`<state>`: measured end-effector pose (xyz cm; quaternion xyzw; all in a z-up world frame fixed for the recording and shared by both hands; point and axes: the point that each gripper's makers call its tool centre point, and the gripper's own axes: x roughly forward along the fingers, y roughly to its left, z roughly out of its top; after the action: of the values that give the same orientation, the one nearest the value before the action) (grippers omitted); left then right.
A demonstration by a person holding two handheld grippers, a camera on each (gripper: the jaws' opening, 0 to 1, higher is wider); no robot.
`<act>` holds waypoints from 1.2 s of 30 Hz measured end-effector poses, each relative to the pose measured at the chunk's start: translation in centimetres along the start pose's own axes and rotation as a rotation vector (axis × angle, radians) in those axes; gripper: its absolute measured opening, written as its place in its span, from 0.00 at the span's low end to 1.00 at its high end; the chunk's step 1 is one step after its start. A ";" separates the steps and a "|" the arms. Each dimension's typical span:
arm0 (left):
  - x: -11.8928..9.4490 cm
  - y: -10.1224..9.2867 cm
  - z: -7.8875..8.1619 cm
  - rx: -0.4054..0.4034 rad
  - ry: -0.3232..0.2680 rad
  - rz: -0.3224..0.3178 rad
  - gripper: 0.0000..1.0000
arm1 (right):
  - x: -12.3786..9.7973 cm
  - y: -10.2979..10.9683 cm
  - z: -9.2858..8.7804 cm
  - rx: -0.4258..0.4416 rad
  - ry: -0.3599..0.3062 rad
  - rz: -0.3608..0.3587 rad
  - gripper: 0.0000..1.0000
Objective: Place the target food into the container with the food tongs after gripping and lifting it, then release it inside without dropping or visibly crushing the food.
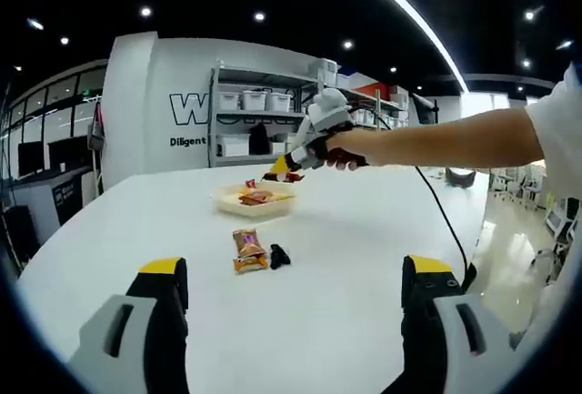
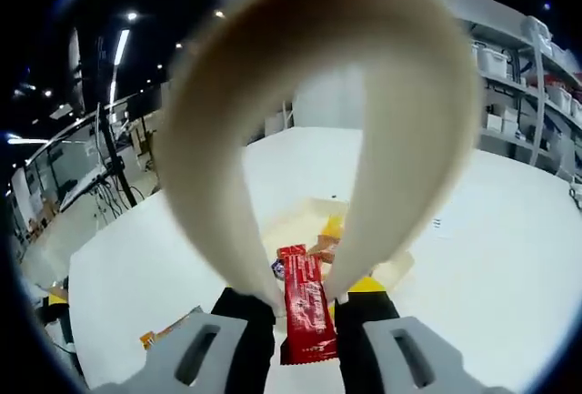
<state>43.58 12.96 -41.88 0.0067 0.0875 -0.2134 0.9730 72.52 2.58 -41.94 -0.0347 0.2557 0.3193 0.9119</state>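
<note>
The left gripper (image 1: pixel 296 298) is held wide apart, empty, above the table (image 1: pixel 364 257). The right gripper (image 2: pixel 305 317) is clamped on the tongs (image 2: pixel 318 94). A flat, uncrushed red bar (image 2: pixel 306 308) is pinched over the container (image 2: pixel 296 221).

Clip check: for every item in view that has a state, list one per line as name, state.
Left gripper, open, hovering above the table, holding nothing.
Right gripper, shut on the tongs.
Tongs, squeezed together at the tips, clamping the red snack bar.
Red snack bar, lifted, hanging over the container.
Container, open, some food already inside.
Orange snack packet, lying flat on the table, untouched.
</note>
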 end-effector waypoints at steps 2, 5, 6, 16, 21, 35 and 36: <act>0.0 0.2 0.0 0.006 0.000 0.007 0.95 | 0.6 -0.1 -0.3 -0.001 0.014 0.002 0.18; 0.1 0.3 -0.2 0.036 0.016 0.009 0.95 | 1.3 -0.4 -0.6 -0.018 0.022 -0.009 0.18; 0.2 0.3 -0.1 0.038 0.016 0.008 0.95 | 1.7 -0.6 -0.9 -0.022 0.033 -0.012 0.19; 0.4 1.3 -0.7 0.003 0.021 0.004 0.93 | 4.0 -0.5 -2.2 -0.091 0.086 -0.014 0.19; 0.3 2.2 -1.2 -0.001 0.047 0.018 0.93 | 5.5 -0.3 -2.0 -0.114 0.083 -0.013 0.19; -0.2 3.0 -0.7 -0.080 0.012 0.024 0.94 | 5.8 0.2 -1.8 -0.117 0.036 -0.011 0.24; -0.3 3.0 -0.5 -0.075 0.010 0.024 0.94 | 5.8 0.0 -1.6 -0.117 0.032 -0.015 0.24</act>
<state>44.52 15.83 -42.37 -0.0275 0.1002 -0.1982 0.9746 75.62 5.49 -46.16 -0.0948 0.2507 0.3263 0.9065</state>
